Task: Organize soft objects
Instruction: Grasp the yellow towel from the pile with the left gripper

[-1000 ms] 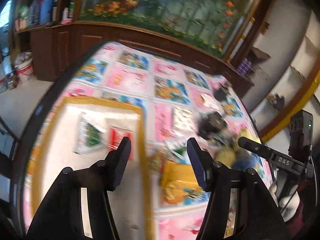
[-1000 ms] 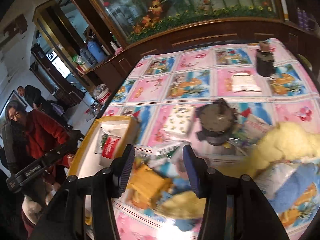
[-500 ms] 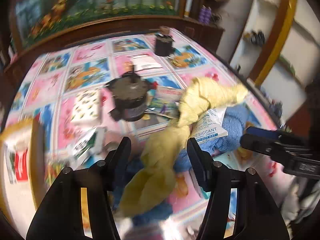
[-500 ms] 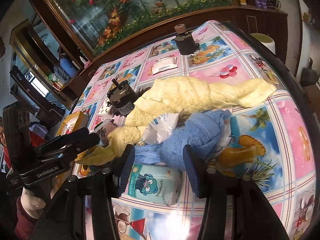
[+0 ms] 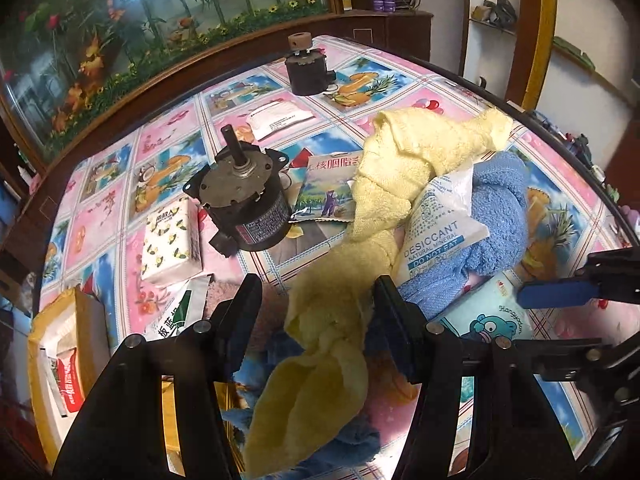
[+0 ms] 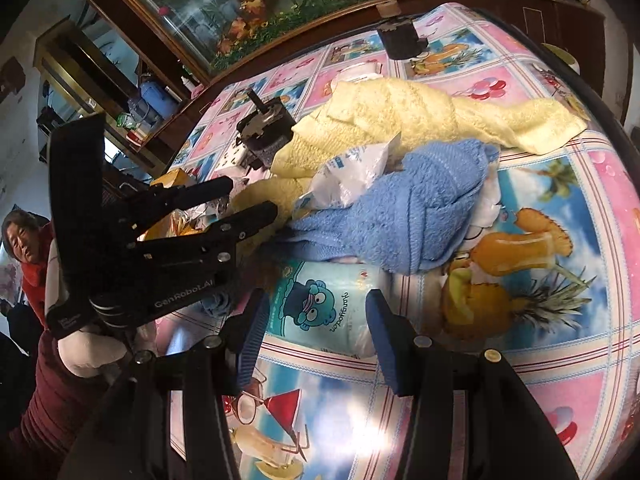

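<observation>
A twisted yellow towel point(image 5: 360, 220) point(image 6: 400, 116) lies across a blue towel point(image 5: 492, 216) point(image 6: 404, 212) on the patterned tablecloth. A desiccant bag point(image 5: 436, 224) point(image 6: 352, 168) rests between them. My left gripper point(image 5: 316, 308) is open, its jaws on either side of the yellow towel's near end, and it also shows in the right wrist view point(image 6: 252, 200). My right gripper point(image 6: 316, 316) is open over a light-blue tissue pack point(image 6: 324, 308) point(image 5: 492, 316); its blue-padded finger point(image 5: 556, 292) shows in the left wrist view.
A black motor point(image 5: 248, 208) point(image 6: 264, 132), a second motor point(image 5: 308, 68) point(image 6: 400, 36), a white tissue pack point(image 5: 172, 240), sachets point(image 5: 328, 188) and a white packet point(image 5: 280, 116) lie on the table. A yellow-rimmed box point(image 5: 40, 328) holds packets at the left. A person in red point(image 6: 28, 248) stands left.
Both grippers swung from the box side to the towels and came lower and closer. The left jaws now straddle the yellow towel; the right jaws hang over the tissue pack.
</observation>
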Action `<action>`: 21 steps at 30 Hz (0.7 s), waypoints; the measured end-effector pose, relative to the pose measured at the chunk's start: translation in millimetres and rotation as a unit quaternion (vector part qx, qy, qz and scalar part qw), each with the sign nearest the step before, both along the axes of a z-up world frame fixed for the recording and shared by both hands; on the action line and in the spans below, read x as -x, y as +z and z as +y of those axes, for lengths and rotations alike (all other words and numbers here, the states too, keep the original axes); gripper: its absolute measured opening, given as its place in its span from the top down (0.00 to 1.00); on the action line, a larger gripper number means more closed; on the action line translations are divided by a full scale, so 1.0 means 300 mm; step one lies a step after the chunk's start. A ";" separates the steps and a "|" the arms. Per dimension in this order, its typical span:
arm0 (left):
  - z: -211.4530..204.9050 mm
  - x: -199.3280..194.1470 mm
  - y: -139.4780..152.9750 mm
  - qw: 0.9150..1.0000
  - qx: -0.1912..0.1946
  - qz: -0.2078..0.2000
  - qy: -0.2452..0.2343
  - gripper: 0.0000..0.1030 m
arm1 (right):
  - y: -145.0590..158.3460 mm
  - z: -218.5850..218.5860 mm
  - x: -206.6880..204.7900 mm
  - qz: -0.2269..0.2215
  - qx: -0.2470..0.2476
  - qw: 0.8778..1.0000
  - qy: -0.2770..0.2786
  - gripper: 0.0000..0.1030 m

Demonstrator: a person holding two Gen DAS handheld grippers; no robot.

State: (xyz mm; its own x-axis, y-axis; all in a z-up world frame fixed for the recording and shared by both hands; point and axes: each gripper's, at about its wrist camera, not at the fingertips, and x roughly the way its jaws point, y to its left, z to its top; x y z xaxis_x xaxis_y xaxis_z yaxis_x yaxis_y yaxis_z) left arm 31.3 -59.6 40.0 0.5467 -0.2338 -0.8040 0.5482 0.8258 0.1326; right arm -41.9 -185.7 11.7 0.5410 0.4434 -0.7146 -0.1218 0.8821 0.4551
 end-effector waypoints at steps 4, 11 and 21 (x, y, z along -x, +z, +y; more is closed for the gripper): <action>0.017 -0.032 -0.020 1.000 0.014 0.017 0.005 0.34 | -0.018 0.018 -0.020 0.007 0.006 1.000 0.000 0.46; -0.021 -0.040 -0.073 1.000 -0.014 0.020 -0.005 0.34 | -0.013 0.053 -0.025 0.002 0.034 0.999 0.010 0.36; 0.027 -0.012 -0.013 0.998 0.051 0.043 0.014 0.59 | 0.004 0.101 0.019 -0.023 0.106 0.994 0.008 0.31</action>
